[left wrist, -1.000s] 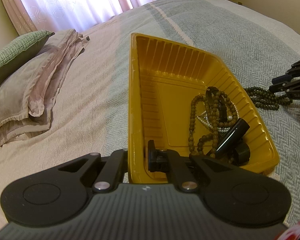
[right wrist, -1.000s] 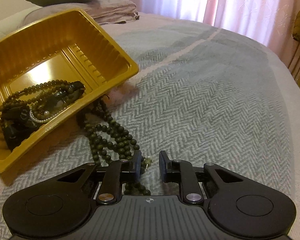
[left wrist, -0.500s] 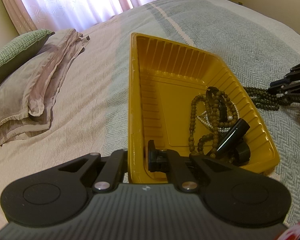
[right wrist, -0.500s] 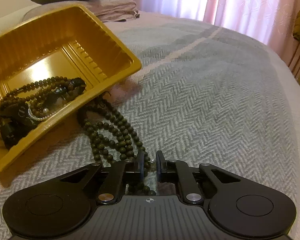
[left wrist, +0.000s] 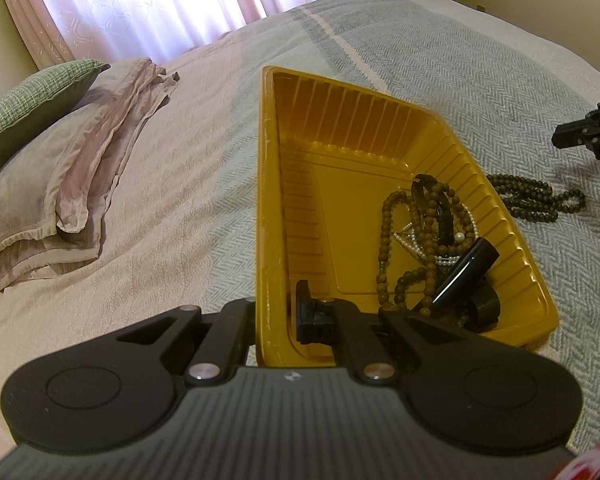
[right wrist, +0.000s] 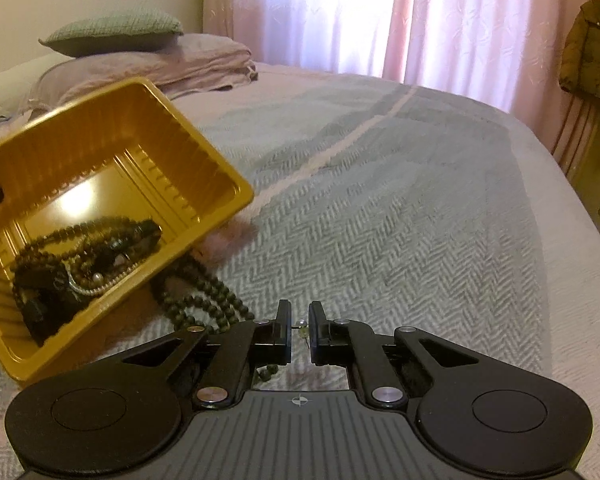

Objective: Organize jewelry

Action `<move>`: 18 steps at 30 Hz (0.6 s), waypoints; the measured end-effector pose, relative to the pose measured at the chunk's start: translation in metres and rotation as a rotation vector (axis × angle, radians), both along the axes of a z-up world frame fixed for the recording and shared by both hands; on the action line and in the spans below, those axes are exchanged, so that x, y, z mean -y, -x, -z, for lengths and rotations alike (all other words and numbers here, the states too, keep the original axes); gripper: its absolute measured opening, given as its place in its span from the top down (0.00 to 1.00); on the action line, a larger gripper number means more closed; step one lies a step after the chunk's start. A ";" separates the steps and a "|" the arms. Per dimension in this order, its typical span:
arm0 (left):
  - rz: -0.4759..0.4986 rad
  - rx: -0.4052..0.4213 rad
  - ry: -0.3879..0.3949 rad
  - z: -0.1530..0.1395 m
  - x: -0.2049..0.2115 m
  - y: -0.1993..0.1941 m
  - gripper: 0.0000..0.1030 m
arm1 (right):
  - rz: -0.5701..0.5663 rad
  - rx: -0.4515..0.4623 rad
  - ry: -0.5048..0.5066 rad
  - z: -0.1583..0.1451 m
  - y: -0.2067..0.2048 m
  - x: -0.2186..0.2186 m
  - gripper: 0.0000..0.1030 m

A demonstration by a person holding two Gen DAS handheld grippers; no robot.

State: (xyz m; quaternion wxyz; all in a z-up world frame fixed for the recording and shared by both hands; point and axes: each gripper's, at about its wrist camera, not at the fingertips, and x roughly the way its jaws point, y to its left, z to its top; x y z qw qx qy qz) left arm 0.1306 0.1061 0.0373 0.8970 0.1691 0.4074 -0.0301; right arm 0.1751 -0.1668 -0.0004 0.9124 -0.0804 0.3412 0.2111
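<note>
1. A yellow plastic tray [left wrist: 340, 152] sits tilted on a grey herringbone bedspread [right wrist: 400, 220], its near wall pinched between the pressed-together jaws of the left gripper [left wrist: 278, 312], one finger inside the tray and one outside.
2. Inside the tray lies a tangle of jewelry: brown bead strands [left wrist: 386, 240], a pearl string [left wrist: 460, 236] and a glossy black tube [left wrist: 466, 276] (all gathered toward the low corner).
3. A dark bead necklace [right wrist: 204, 300] lies on the bedspread just beside the tray's outer wall, partly tucked under its edge.
4. The right gripper [right wrist: 300, 326] has just been closing; its jaws stand nearly together, with a small pale piece on the necklace's end between the pads. Whether the pads press on it cannot be told.
5. Beyond, a green cushion [left wrist: 32, 100] rests on folded mauve pillows [left wrist: 60, 184] below pink curtains [right wrist: 440, 20].
</note>
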 end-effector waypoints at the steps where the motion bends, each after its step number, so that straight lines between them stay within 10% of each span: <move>1: 0.000 0.000 0.000 0.000 0.000 0.000 0.96 | -0.006 0.004 -0.001 -0.003 0.001 -0.002 0.92; 18: 0.001 -0.002 0.004 -0.002 -0.001 0.000 0.96 | -0.259 0.005 -0.126 -0.037 0.002 -0.109 0.92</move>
